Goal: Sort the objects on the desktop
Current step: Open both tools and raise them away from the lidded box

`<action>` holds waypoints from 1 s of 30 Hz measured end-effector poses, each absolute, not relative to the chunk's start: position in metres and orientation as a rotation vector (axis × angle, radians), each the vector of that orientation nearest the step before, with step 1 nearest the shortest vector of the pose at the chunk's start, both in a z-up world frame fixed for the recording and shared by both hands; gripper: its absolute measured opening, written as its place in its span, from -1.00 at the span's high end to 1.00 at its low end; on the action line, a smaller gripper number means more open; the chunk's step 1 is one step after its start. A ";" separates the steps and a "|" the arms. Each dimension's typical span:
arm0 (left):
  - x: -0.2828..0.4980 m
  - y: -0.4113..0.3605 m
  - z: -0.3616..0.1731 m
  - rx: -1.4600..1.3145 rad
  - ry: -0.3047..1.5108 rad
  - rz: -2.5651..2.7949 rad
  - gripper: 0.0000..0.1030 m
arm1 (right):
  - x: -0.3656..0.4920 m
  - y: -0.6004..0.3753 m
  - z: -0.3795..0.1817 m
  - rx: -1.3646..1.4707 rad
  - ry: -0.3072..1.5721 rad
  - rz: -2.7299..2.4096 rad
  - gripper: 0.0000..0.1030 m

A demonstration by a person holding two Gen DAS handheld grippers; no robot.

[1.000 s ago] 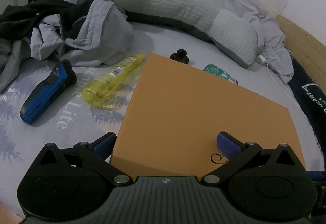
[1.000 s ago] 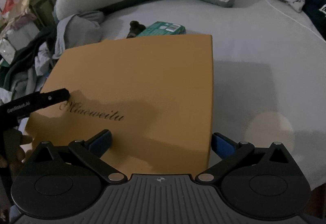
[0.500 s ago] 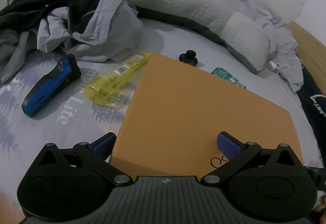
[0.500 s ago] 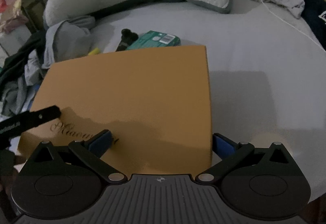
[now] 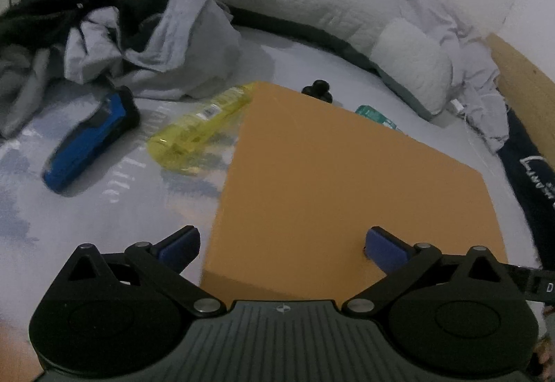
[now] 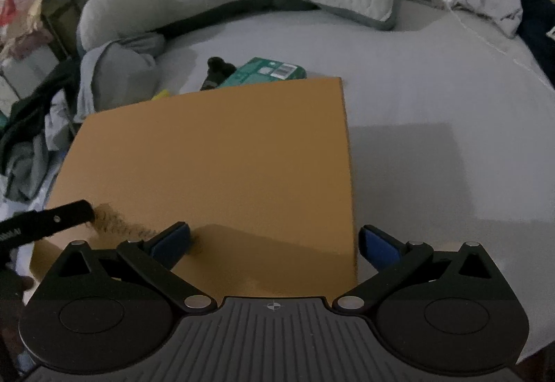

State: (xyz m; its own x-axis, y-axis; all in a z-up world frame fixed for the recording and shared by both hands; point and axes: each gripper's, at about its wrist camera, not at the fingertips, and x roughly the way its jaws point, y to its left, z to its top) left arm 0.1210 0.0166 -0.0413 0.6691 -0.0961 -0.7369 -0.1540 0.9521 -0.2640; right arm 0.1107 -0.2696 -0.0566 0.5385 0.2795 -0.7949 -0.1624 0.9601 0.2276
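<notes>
Rumpled bedding surrounds an orange box [image 5: 347, 180] lying flat on the bed. From the left wrist, the left hand-held gripper [image 5: 282, 245] gapes wide and empty, straddling the box's near-left corner; a yellow bottle [image 5: 197, 128] lies beyond-left. From the right wrist, the right hand-held gripper [image 6: 274, 241] is equally spread, empty, straddling the near-right corner.

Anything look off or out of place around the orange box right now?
Nothing spilled or damaged. The yellow bottle lies on its side against the orange box, and crumpled clothes crowd the bed behind it.
</notes>
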 end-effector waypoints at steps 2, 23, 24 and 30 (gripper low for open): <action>0.112 0.016 -0.036 -0.291 0.824 0.039 -1.00 | 0.101 -0.267 -0.053 0.092 0.967 0.255 -1.00; 0.025 -0.020 0.019 -0.046 0.686 -0.019 -1.00 | 0.000 -0.285 0.009 0.034 0.713 0.314 -1.00; 0.024 -0.021 0.017 -0.039 0.682 -0.019 -1.00 | 0.000 -0.288 0.006 0.046 0.707 0.312 -1.00; 0.024 -0.027 0.002 -0.012 0.679 -0.010 -1.00 | 0.009 -0.291 -0.010 0.034 0.714 0.275 -1.00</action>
